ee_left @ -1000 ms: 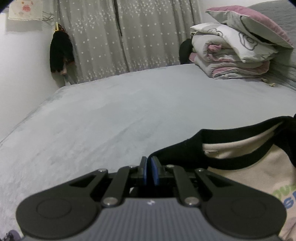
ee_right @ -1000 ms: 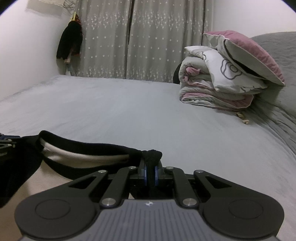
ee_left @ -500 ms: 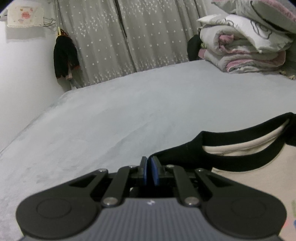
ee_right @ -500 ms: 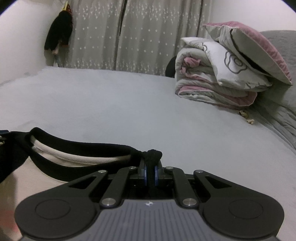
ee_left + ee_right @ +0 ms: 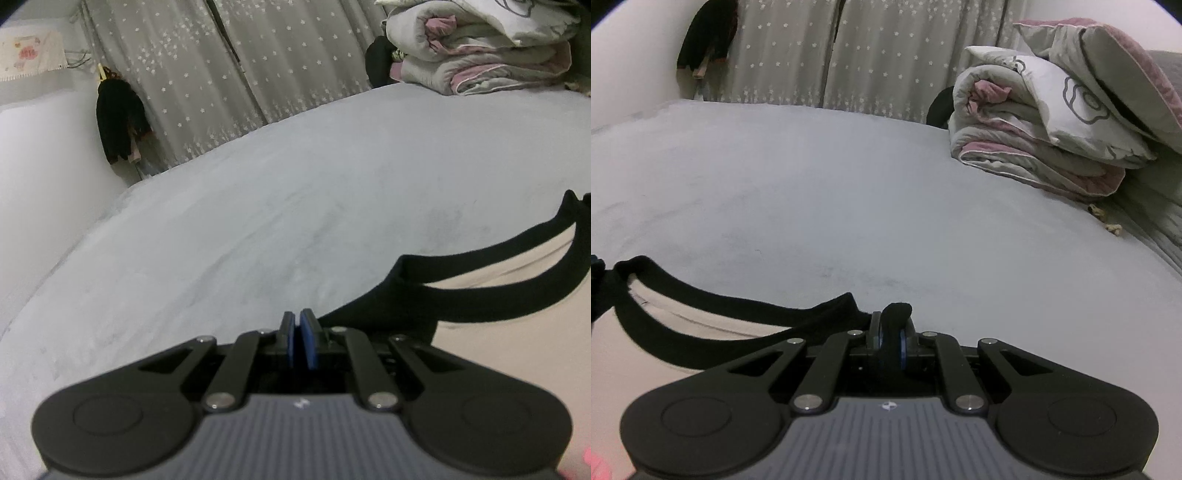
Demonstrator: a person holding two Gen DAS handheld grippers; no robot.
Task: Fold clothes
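Both tongs, left (image 5: 297, 325) and right (image 5: 891, 325), clamped on the shirt's (image 5: 517, 339) black shoulders above the bed (image 5: 849, 184)

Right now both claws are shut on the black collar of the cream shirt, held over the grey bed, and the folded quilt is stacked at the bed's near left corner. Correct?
Not quite. The folded quilt sits at the far right of the bed, as the right wrist view shows. The rest holds: the left claw and right claw are shut on the shirt at its black collar.

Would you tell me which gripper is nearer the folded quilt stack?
Right. The right gripper has the quilt stack close ahead to its right; from the left gripper it sits farther off.
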